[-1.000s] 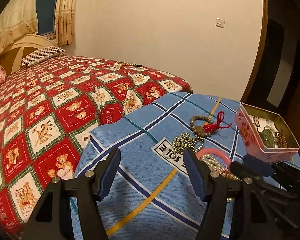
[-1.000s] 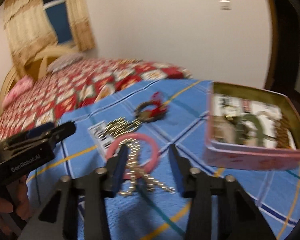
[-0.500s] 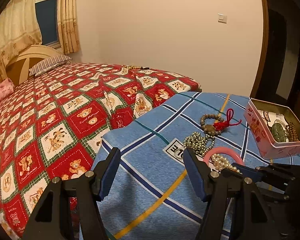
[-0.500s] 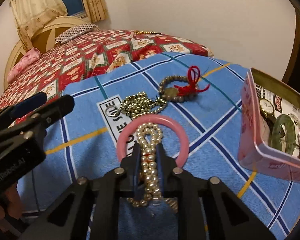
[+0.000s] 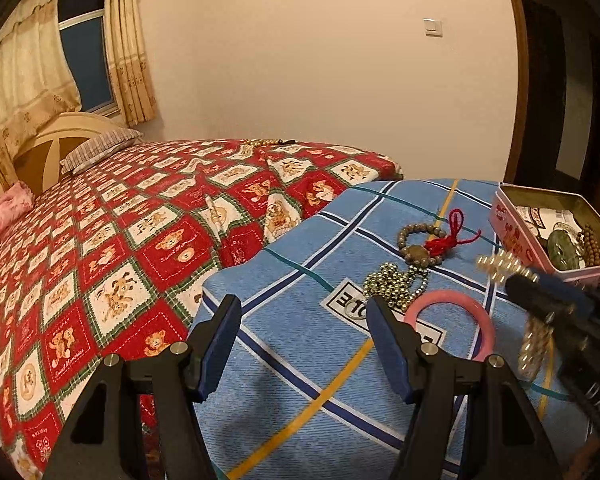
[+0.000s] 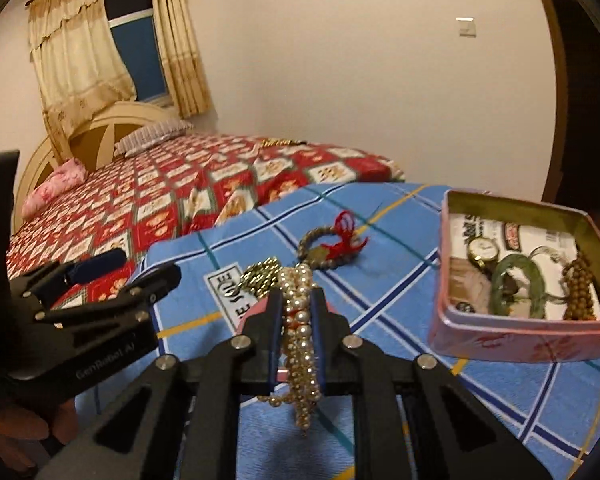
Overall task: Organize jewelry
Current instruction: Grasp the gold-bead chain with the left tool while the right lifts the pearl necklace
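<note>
My right gripper (image 6: 298, 300) is shut on a strand of pearls (image 6: 301, 360), which hangs off the blue checked cloth (image 6: 380, 280); in the left wrist view the gripper (image 5: 540, 296) and the pearls (image 5: 534, 346) are blurred. A pink bangle (image 5: 485, 322), a gold bead chain (image 5: 394, 284) and a brown bead bracelet with a red tassel (image 5: 420, 240) lie on the cloth. To the right, an open pink tin (image 6: 444, 280) holds a watch (image 6: 482, 248), a green bangle (image 6: 516, 280) and brown beads (image 6: 578, 288). My left gripper (image 5: 302, 340) hovers open over the cloth's near left part with nothing between its fingers.
The cloth covers a small table beside a bed with a red teddy-bear quilt (image 5: 120, 240). A beaded string (image 5: 266, 143) lies at the bed's far edge. A dark doorway (image 5: 560, 100) stands behind the tin.
My right gripper has closed on the pearl strand and lifted it out of the pink bangle's ring. The left gripper stays open; its view has shifted a little.
</note>
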The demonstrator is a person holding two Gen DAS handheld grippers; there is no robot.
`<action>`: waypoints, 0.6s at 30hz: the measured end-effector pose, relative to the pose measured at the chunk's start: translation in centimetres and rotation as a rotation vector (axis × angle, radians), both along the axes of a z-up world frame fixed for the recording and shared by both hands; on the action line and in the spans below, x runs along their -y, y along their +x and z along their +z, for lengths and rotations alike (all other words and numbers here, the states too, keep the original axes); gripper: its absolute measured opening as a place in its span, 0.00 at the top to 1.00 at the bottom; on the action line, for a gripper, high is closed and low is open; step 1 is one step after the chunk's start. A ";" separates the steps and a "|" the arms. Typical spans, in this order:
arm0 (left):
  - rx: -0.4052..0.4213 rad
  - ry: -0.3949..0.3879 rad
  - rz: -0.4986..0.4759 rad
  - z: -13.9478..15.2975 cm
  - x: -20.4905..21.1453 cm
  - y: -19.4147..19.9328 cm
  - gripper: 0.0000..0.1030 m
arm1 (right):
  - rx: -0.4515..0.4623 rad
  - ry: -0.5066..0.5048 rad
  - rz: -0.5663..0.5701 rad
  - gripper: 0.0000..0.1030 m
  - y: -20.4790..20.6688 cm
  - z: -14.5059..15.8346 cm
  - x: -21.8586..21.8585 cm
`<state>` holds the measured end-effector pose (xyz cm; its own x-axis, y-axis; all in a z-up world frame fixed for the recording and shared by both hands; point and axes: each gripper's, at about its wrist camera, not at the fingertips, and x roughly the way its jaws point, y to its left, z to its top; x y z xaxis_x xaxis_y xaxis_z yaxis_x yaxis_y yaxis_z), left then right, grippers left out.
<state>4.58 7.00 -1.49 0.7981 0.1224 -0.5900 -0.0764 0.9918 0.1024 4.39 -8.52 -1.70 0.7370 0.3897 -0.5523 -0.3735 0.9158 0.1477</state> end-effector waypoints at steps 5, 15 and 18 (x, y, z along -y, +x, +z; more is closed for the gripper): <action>-0.025 -0.131 -0.041 -0.2 -1.2 0.4 0.37 | 0.075 0.016 -0.071 0.84 -0.8 1.5 1.8; -0.104 -0.262 -0.107 -1.3 -0.5 4.3 0.37 | 0.103 0.117 -0.221 0.84 -0.5 2.5 6.6; -0.162 -0.224 -0.152 -2.0 0.9 6.4 0.37 | 0.091 0.118 -0.224 0.84 -0.3 2.2 6.6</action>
